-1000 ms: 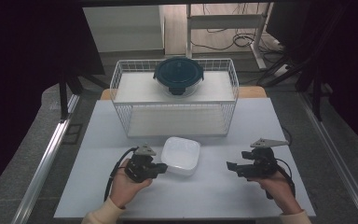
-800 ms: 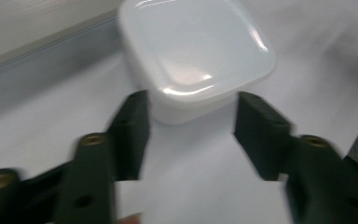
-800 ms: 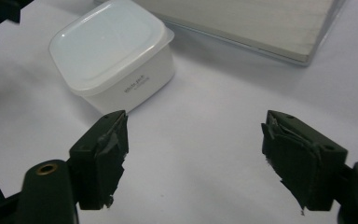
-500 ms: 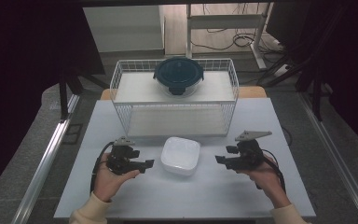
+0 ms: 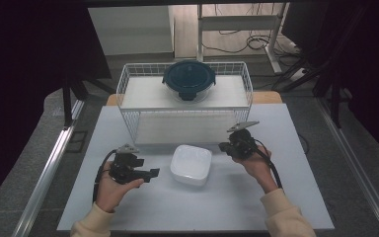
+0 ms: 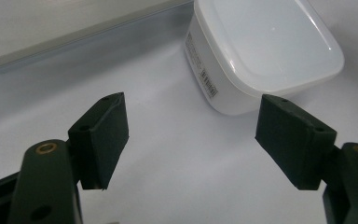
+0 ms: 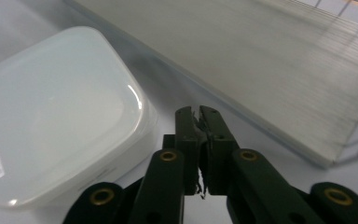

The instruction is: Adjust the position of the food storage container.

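A white square lidded container (image 5: 191, 164) sits on the white table (image 5: 286, 197) in front of the wire basket (image 5: 128, 89). My left gripper (image 5: 150, 174) is to its left, open, with the container (image 6: 261, 51) just beyond its jaws and nothing between them. My right gripper (image 5: 224, 148) is at the container's right rear corner, its jaws shut on nothing; the container (image 7: 51, 116) lies to the left of them in the right gripper view. A dark round lidded bowl (image 5: 189, 79) rests on top of the basket.
The wire basket stands across the back of the table, with a pale board (image 7: 261, 60) inside it close behind my right gripper. Cables (image 5: 256, 44) and a desk frame lie on the floor beyond. A metal rail (image 5: 49, 168) runs along the table's left side.
My right gripper has moved forward and left to the container's right rear corner. My left gripper backed off to the left, then settled a little nearer the person, still open.
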Demonstrator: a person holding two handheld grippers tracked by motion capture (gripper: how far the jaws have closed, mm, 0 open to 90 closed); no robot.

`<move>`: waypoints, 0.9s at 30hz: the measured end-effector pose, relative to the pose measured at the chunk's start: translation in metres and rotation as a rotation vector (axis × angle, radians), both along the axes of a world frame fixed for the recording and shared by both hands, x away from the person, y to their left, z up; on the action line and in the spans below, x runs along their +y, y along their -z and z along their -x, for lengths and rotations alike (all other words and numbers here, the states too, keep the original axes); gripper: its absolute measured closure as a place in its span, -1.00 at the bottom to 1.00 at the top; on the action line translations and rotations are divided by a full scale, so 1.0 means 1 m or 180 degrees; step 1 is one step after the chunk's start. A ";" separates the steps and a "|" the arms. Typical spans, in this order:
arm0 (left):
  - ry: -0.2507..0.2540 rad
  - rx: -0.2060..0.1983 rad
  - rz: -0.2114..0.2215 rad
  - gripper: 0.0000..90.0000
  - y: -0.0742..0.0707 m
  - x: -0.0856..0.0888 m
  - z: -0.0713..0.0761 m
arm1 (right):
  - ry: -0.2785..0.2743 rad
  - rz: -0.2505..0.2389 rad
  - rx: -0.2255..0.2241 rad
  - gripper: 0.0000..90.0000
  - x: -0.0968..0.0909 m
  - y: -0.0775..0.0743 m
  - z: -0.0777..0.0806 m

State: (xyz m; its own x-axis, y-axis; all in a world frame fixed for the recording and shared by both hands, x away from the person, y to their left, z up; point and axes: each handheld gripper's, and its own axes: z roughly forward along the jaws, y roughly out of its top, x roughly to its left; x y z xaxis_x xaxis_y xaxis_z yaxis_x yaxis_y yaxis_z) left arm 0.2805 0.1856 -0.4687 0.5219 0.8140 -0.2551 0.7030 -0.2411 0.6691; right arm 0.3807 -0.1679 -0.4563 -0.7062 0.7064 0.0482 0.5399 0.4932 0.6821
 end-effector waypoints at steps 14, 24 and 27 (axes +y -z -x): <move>-0.0110 -0.0034 0.0059 -0.39 -0.002 0.009 -0.001 | -0.0365 0.0352 -0.0102 0.99 0.033 0.017 -0.012; -0.0146 -0.0033 0.0072 -0.38 -0.002 0.012 -0.001 | -0.0521 0.0415 -0.0196 0.99 0.034 0.015 -0.008; -0.0150 -0.0033 0.0075 -0.38 -0.002 0.012 -0.001 | -0.0539 0.0329 -0.0184 0.99 0.035 0.016 -0.011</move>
State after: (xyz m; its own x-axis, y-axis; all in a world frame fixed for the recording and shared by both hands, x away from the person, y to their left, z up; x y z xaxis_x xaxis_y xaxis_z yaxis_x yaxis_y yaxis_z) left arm 0.2817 0.1978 -0.4669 0.4859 0.8315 -0.2693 0.7061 -0.1919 0.6816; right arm 0.3917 -0.1332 -0.4719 -0.8147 0.5765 -0.0625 0.4047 0.6425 0.6507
